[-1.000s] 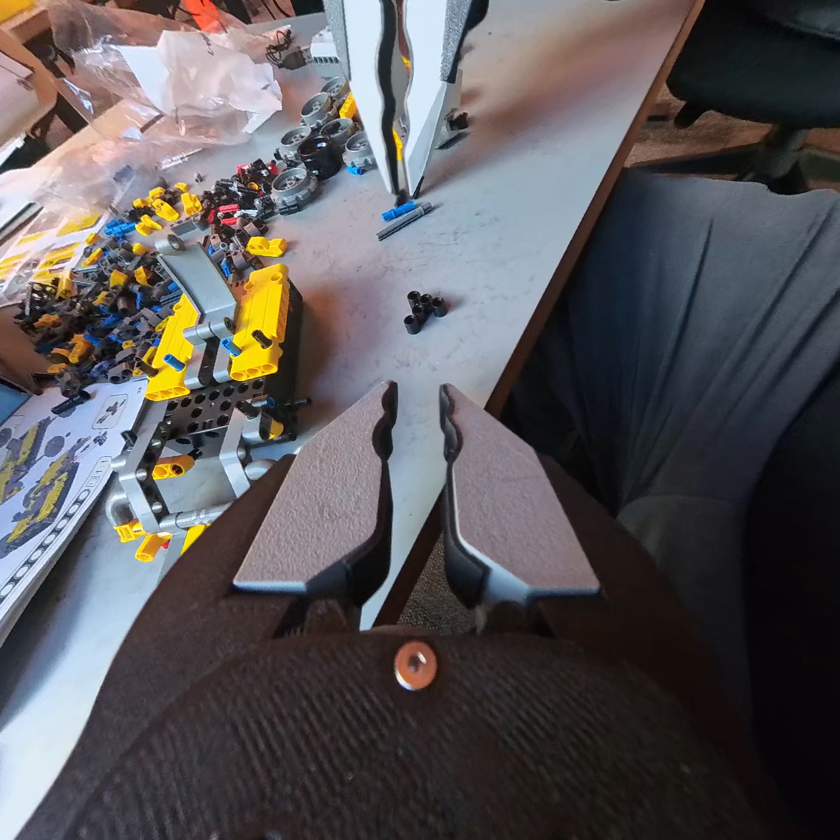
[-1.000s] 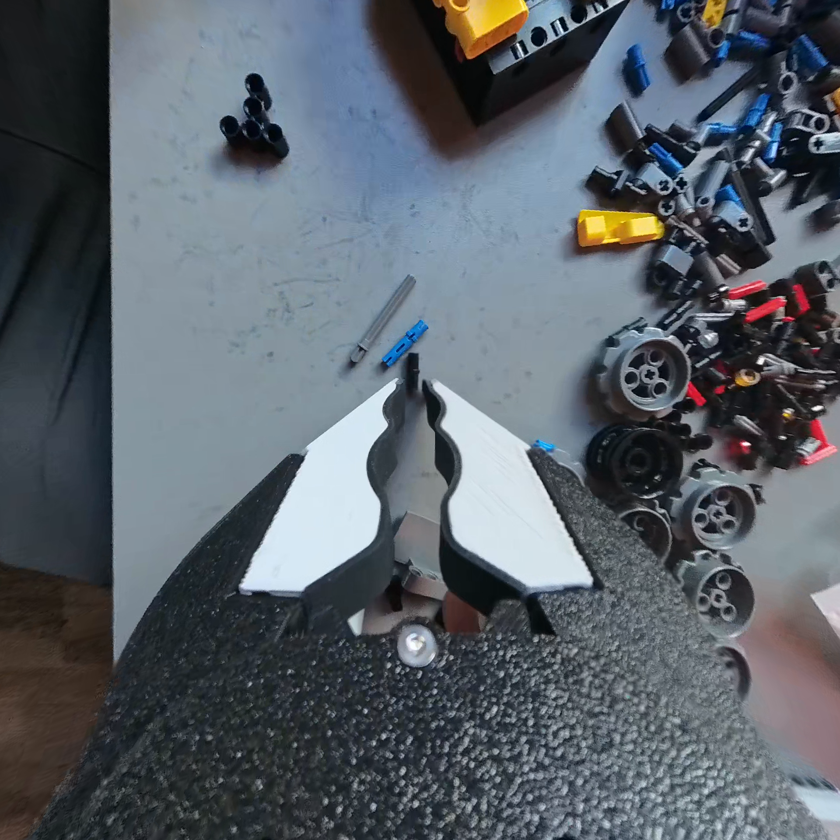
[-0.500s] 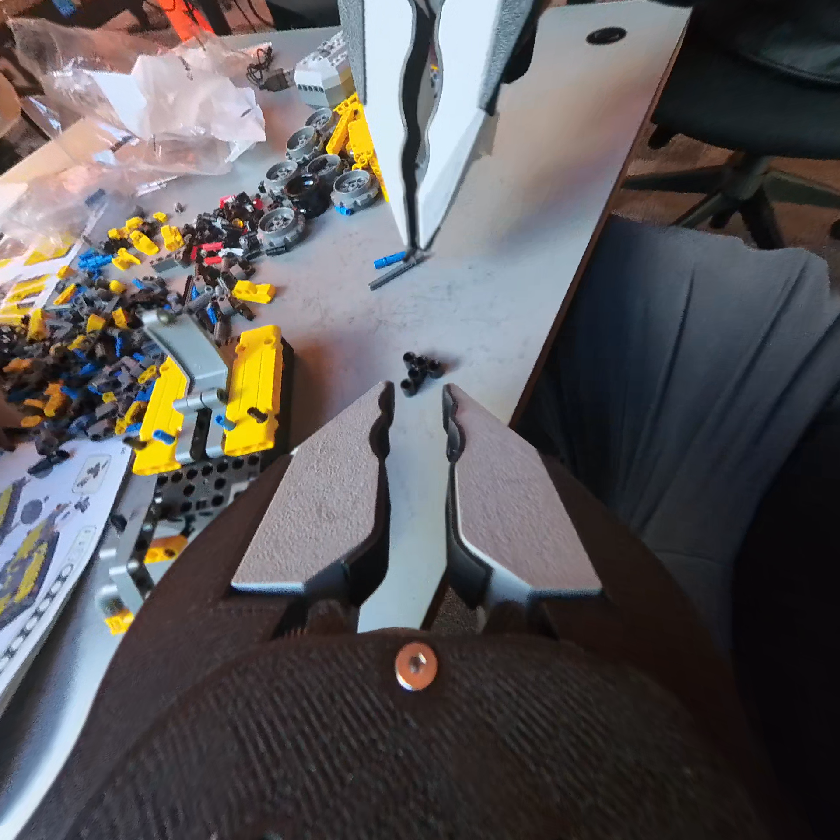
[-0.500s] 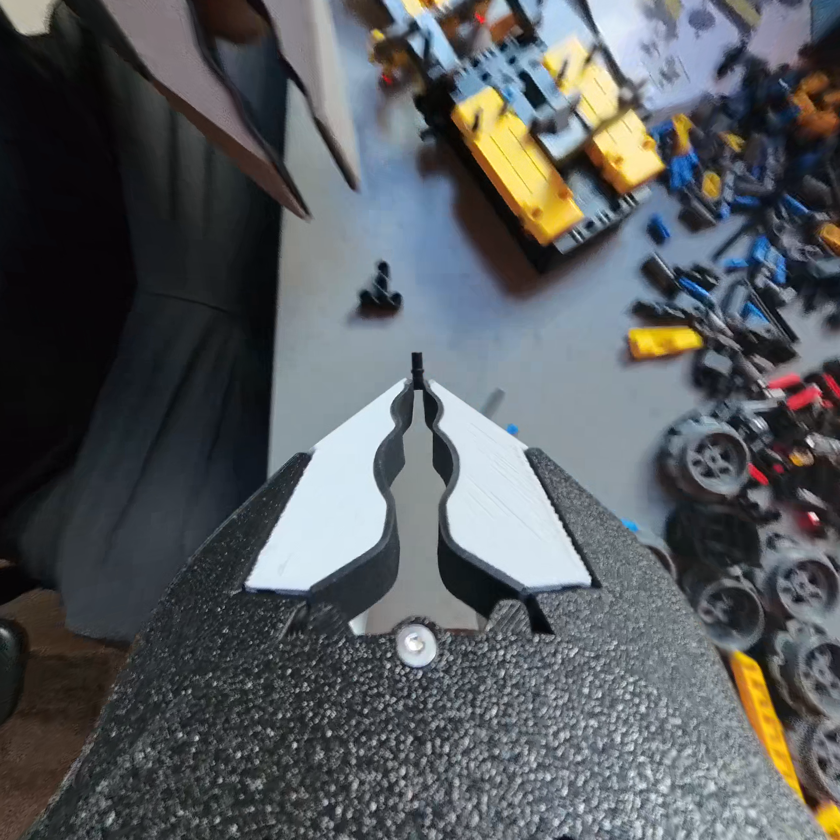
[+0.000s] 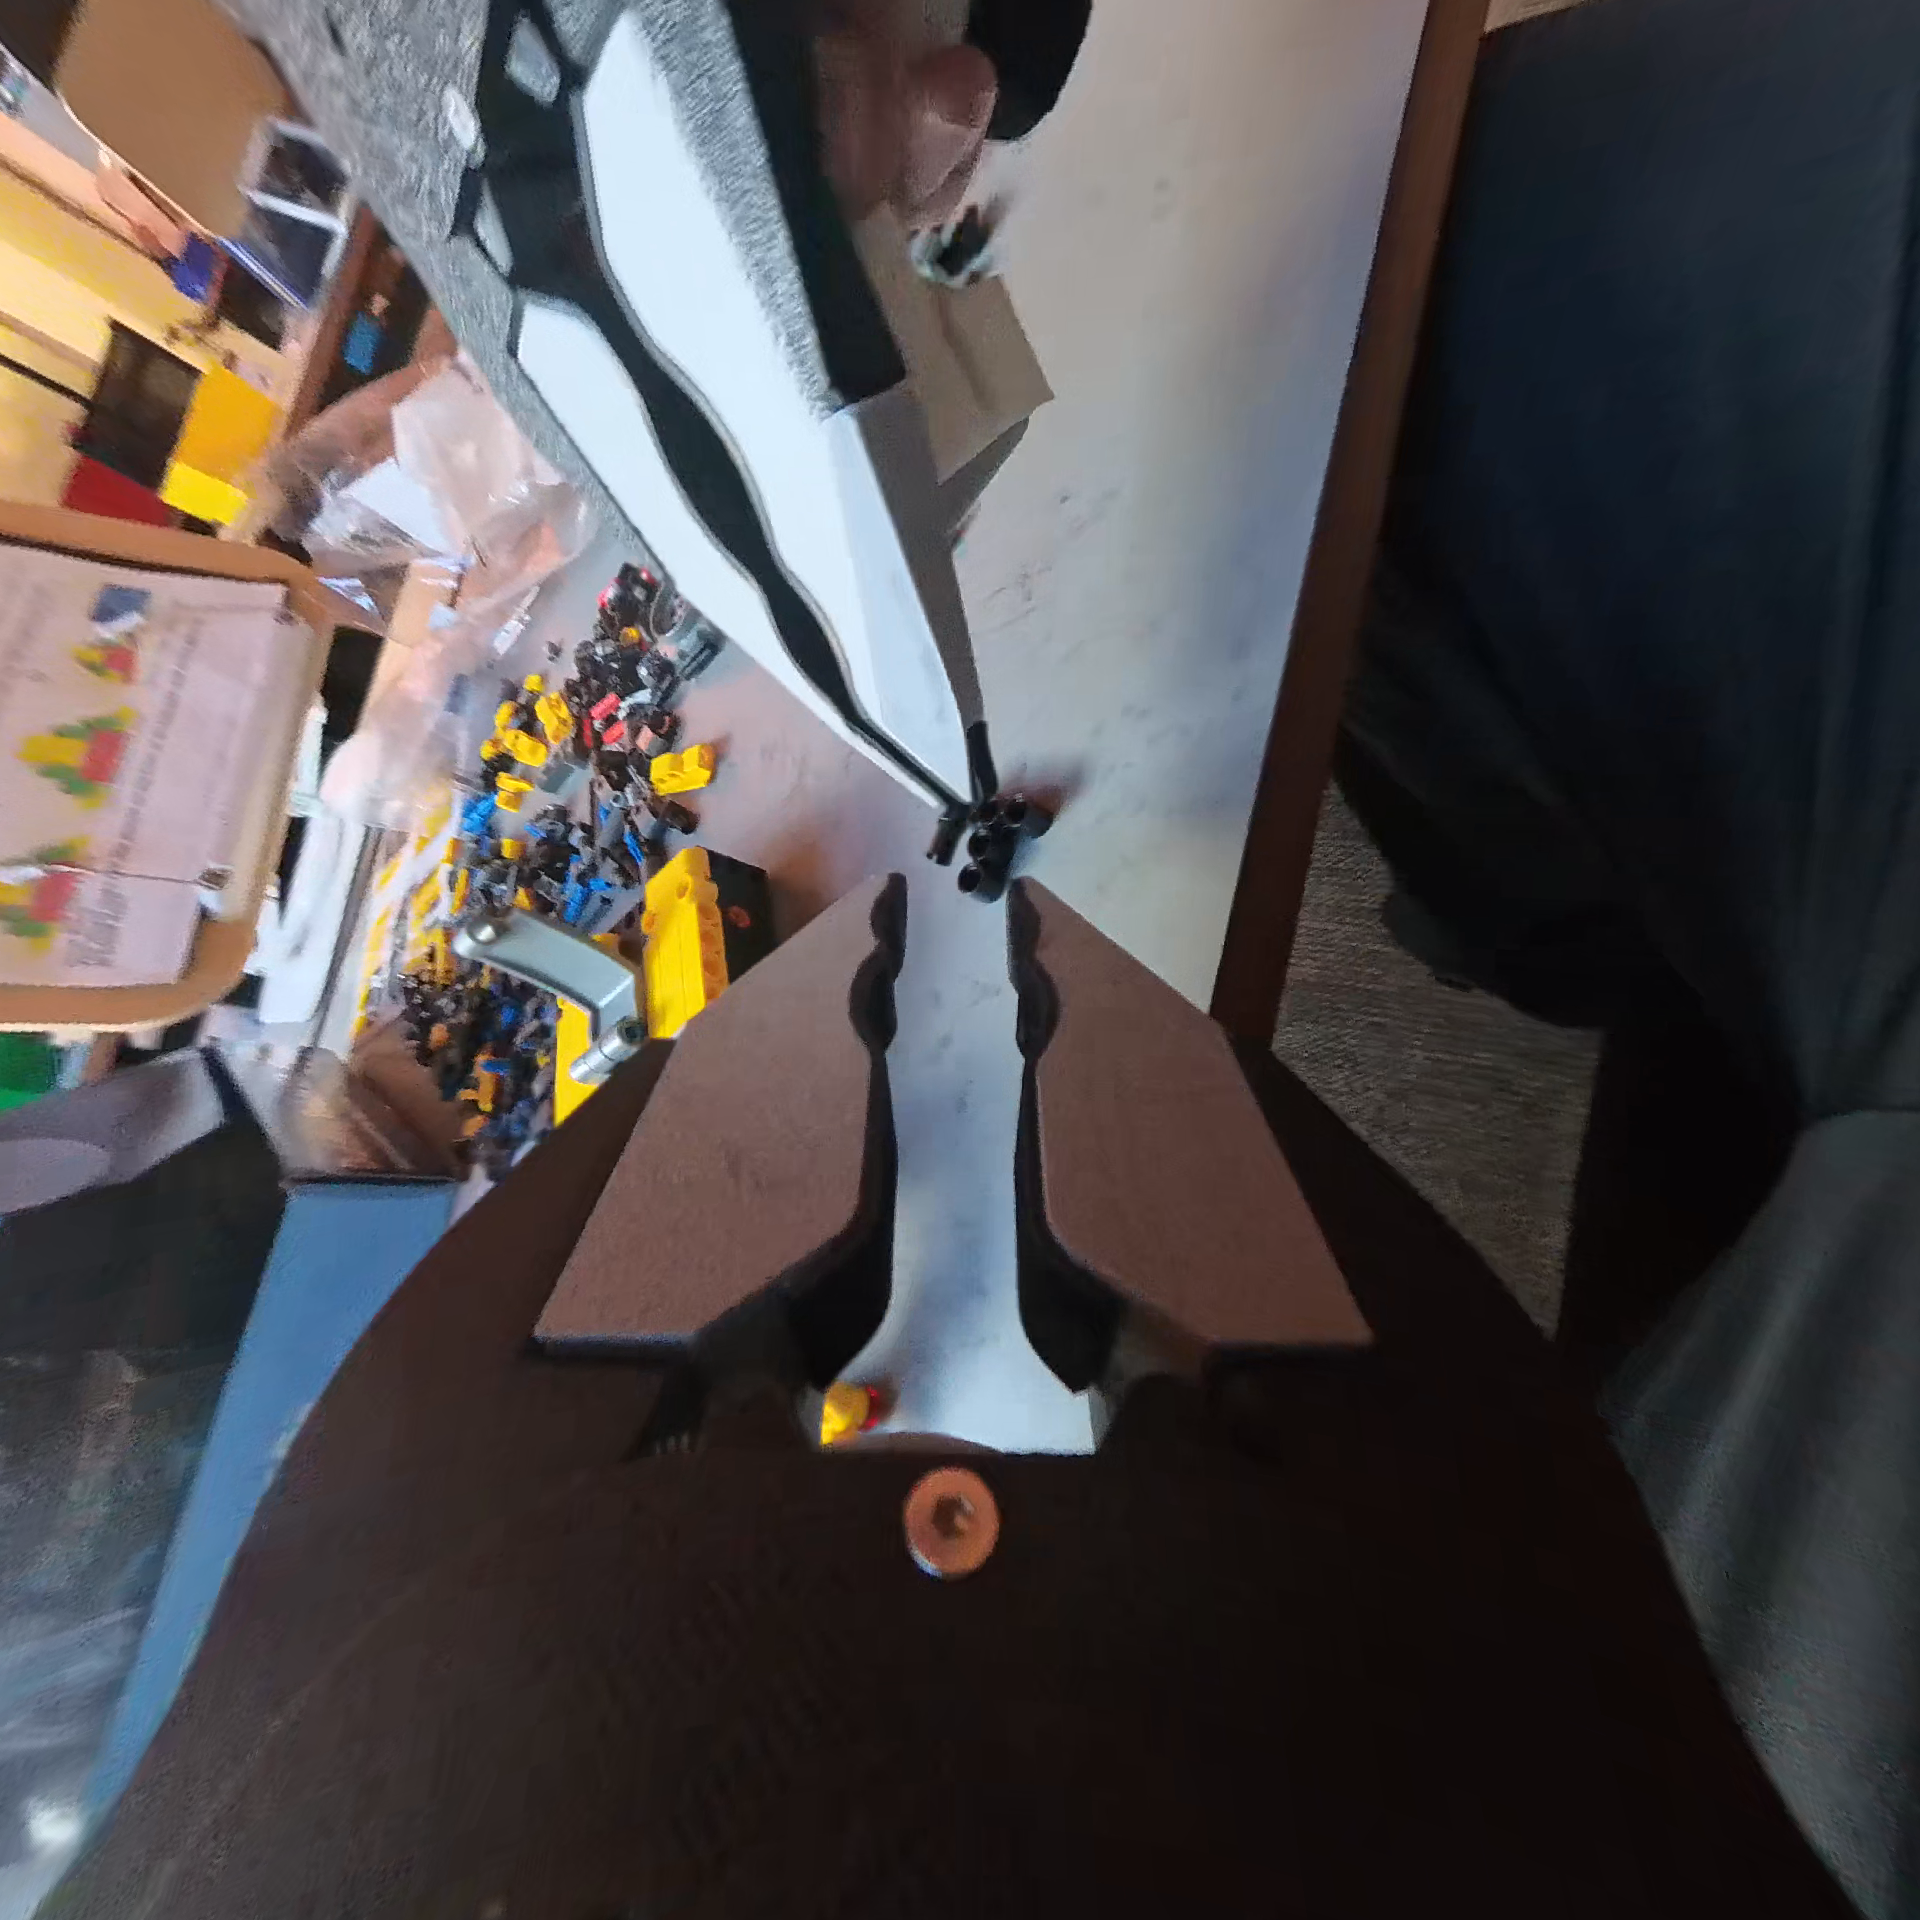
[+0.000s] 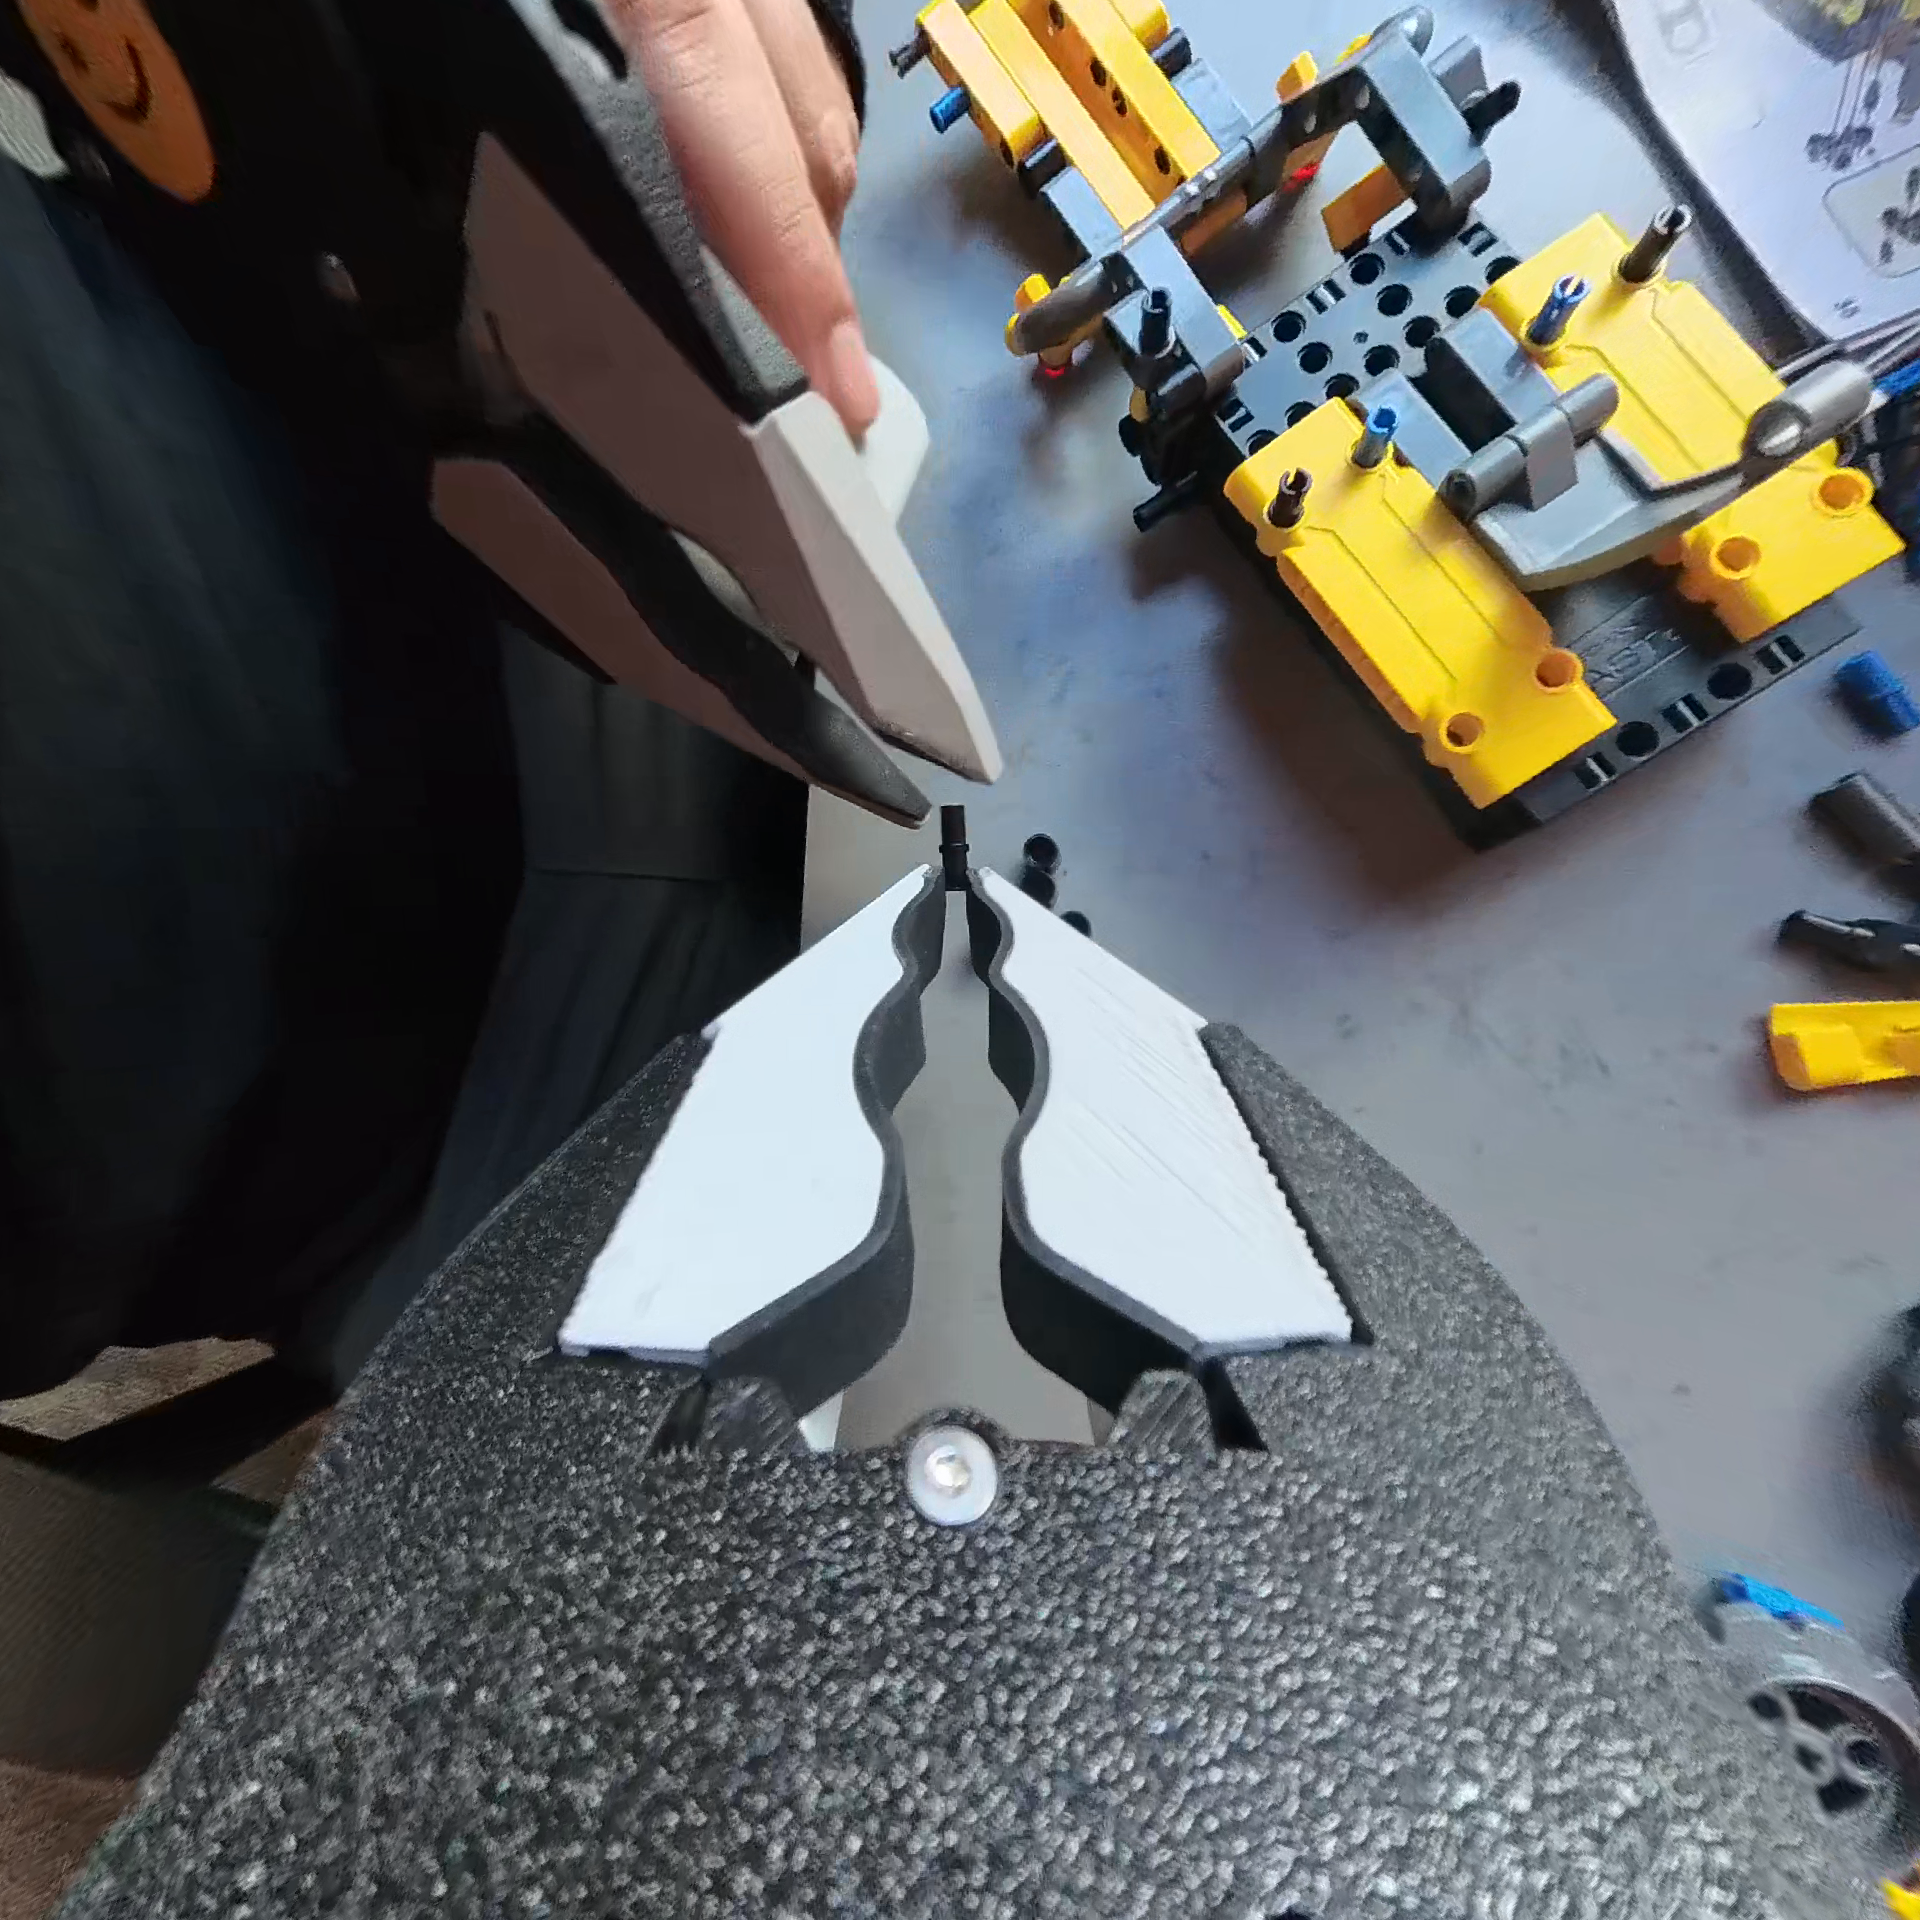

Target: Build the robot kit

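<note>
The right gripper [image 6: 954, 883], clenched on a black pin [image 6: 952, 831], should keep it steady near the connector [image 5: 995, 837] at the empty, parted left gripper's [image 5: 956, 904] 12 o'clock.

A grey table [image 6: 1299, 1143] bears a part-built model [image 6: 1455, 436] of yellow panels on a black studded base with grey arms; beside it lie a loose yellow piece [image 6: 1839, 1044], a blue pin [image 6: 1875, 694] and dark connectors [image 6: 1860, 821]; a grey wheel [image 6: 1818, 1725] sits at the table's near corner; a printed instruction sheet [image 6: 1787, 125] lies beyond the model; farther off, a heap of small yellow, blue and black parts [image 5: 561, 790] spreads below crumpled clear plastic bags [image 5: 436, 488]; a cardboard box [image 5: 135, 769] stands at the side.
</note>
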Demonstrator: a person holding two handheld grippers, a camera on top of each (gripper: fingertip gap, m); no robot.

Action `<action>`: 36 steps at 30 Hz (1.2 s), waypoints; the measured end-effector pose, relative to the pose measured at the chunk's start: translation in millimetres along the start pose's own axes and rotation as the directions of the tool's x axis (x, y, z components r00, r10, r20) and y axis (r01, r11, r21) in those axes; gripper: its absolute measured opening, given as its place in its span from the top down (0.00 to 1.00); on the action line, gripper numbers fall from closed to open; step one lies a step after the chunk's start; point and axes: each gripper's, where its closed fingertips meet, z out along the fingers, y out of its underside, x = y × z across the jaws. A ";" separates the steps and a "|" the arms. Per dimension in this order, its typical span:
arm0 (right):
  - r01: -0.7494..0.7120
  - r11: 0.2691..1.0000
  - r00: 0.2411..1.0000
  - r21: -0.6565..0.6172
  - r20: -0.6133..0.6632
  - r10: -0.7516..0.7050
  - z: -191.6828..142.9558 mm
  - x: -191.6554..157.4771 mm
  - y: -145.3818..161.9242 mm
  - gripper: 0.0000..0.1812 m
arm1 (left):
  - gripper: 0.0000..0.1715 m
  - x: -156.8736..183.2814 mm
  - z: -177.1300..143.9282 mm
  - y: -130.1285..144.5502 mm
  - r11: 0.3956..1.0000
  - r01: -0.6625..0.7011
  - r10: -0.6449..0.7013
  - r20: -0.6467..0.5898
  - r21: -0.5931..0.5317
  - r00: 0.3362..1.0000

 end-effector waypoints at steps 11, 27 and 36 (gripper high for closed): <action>-0.108 0.994 0.990 -0.010 0.090 0.108 5.2 -7.9 -2.6 0.98 | 0.98 1.6 -1.3 -4.5 0.989 -0.146 0.144 0.087 0.013 0.986; -0.126 0.992 0.986 0.013 0.111 0.124 5.4 -8.6 -6.4 0.98 | 0.99 4.7 -0.8 -0.8 0.997 -0.076 0.075 0.048 0.027 0.996; -0.135 0.991 0.984 0.020 0.123 0.131 10.5 -6.3 -5.9 0.98 | 0.99 7.6 0.1 3.6 0.999 0.000 0.000 -0.004 0.039 1.000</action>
